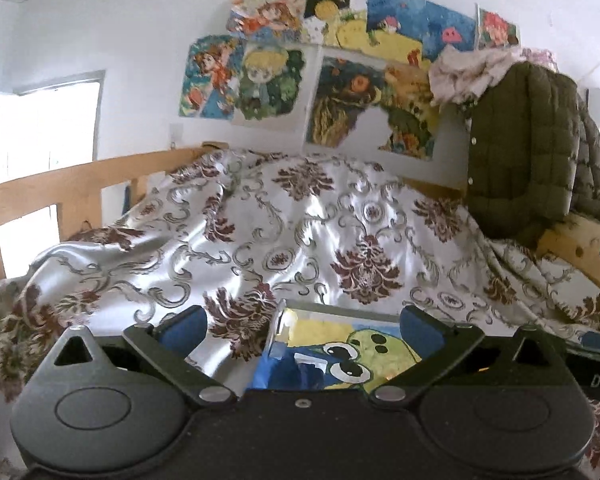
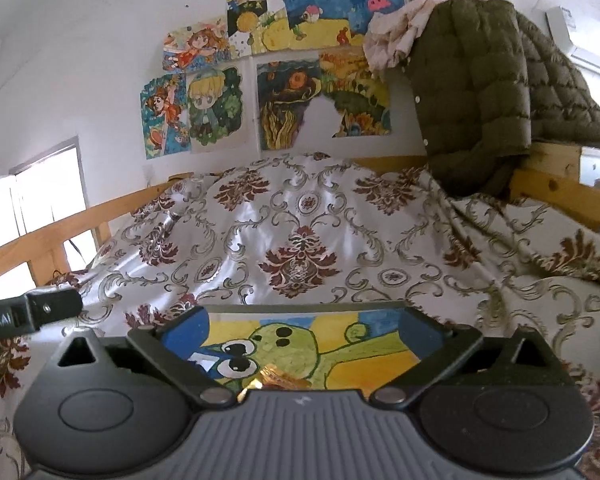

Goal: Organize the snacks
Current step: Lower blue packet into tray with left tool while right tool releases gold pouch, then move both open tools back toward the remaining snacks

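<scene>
A shallow tray (image 1: 320, 312) with a clear rim lies on the bedspread; a drawing of a green frog on yellow and blue (image 2: 292, 344) shows in its bottom. A gold-wrapped snack (image 2: 276, 380) lies in it at the near edge, partly hidden by my right gripper's body. My left gripper (image 1: 304, 326) is open above the tray's left end, its blue pads (image 1: 184, 326) wide apart with nothing between them. My right gripper (image 2: 304, 328) is open over the tray's middle, touching nothing. The left gripper's body (image 2: 32, 312) shows at the left edge of the right wrist view.
A satin bedspread (image 2: 300, 220) with dark red floral patterns covers the bed. A wooden rail (image 1: 60, 188) runs along the left side. An olive quilted jacket (image 1: 528, 148) hangs over the frame at the right. Drawings (image 2: 280, 80) hang on the white wall behind.
</scene>
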`<state>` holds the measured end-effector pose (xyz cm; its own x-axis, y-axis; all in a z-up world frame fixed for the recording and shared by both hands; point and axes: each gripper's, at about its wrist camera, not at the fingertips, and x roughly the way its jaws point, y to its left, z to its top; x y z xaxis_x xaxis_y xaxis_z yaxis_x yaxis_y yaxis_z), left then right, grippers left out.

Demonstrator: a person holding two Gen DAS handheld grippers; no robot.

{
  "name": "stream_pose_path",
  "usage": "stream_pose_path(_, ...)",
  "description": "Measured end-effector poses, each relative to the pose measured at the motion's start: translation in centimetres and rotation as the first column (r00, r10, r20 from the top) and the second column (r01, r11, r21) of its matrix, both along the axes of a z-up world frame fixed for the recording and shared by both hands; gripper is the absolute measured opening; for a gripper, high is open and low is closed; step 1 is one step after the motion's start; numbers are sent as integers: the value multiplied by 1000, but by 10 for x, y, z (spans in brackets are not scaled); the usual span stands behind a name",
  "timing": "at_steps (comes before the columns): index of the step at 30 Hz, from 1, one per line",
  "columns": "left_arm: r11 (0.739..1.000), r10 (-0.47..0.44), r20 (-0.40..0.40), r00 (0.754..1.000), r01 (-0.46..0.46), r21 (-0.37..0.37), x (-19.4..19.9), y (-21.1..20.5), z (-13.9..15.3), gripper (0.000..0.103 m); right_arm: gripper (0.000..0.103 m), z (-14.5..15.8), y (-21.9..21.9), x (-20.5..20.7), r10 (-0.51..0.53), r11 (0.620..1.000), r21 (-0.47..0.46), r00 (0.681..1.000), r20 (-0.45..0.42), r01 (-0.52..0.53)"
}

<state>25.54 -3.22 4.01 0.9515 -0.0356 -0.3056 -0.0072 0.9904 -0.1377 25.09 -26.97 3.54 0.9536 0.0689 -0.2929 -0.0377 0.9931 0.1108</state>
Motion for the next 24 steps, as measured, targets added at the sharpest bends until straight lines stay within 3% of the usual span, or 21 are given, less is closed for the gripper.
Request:
stream_pose_path(6,1000,10,18,1000,-10,3,-34,-1,2,102,103,1,1,-40,-19,999,-31,1000,24,20)
stream_pose_path(11,999,6,-10,1000,-5,46,-71,-1,-11,102,103,-4,-1,-75,-38,999,-35,999,18,39)
stream_pose_path(24,992,-54,-148,988,69,103,-137,-1,-40,102,103,-23,-9,-149,-108,994,5,987,-115,109)
